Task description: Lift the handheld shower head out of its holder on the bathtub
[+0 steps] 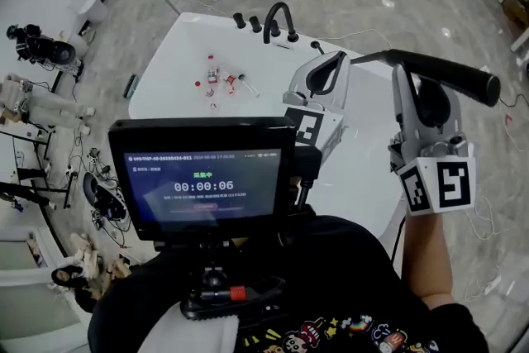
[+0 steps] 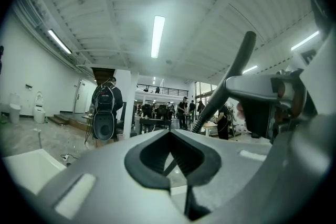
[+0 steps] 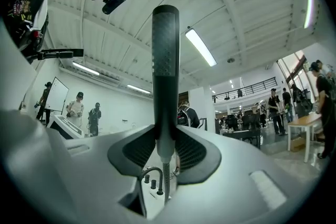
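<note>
— Looked how?
— Slim, dark, stick-shaped shower head [image 1: 446,75], silver hose [image 3: 165,181] trailing below.
— Sat where?
— Clamped between right gripper [image 3: 165,136] jaws, held above bathtub's [image 1: 178,45] right edge.

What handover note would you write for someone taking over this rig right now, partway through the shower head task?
Left gripper: shut, empty, held above the bathtub.
Right gripper: shut on the shower head near its hose end. The head is raised over the tub's right side, and its hose hangs down toward the black faucet.
Done: the shower head is out of its holder.
Left: probably only keeping a steady grip and minding the hose's pull.
</note>
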`<move>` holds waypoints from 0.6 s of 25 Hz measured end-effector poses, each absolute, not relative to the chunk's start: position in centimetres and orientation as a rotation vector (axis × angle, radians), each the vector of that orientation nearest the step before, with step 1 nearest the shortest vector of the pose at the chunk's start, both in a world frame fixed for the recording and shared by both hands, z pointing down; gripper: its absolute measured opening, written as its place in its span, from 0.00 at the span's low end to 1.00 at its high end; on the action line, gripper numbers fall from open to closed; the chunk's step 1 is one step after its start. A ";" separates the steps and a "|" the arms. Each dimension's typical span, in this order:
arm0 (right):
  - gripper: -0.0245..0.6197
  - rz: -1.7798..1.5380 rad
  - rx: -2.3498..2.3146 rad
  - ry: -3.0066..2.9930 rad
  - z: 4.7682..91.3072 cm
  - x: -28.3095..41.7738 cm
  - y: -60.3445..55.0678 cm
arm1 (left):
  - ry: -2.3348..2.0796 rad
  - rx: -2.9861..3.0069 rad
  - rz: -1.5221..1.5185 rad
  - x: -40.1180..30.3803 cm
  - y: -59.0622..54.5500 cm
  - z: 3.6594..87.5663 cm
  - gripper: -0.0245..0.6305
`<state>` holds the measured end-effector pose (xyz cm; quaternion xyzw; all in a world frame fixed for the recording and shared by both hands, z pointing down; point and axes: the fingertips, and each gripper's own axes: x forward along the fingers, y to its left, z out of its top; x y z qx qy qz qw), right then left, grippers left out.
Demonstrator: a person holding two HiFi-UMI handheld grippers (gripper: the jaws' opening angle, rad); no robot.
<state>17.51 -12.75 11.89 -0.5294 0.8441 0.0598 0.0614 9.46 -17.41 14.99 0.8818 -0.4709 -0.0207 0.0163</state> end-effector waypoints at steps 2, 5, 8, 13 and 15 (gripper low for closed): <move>0.26 0.183 -1.604 2.547 12.2 17.7 -13.0 | -1.463 2.732 -0.043 9.3 -17.4 15.5 0.04; 0.26 0.208 -1.599 2.549 12.2 17.7 -13.1 | -1.463 2.720 -0.016 9.2 -17.3 16.1 0.04; 0.26 0.227 -1.587 2.555 11.8 17.4 -13.0 | -1.463 2.708 0.005 9.0 -17.3 16.5 0.04; 0.26 0.211 -1.572 2.556 11.5 17.1 -13.3 | -1.464 2.686 0.034 8.8 -17.4 17.1 0.04; 0.26 0.208 -1.566 2.556 11.6 16.9 -13.3 | -1.465 2.674 0.045 8.7 -17.3 17.2 0.04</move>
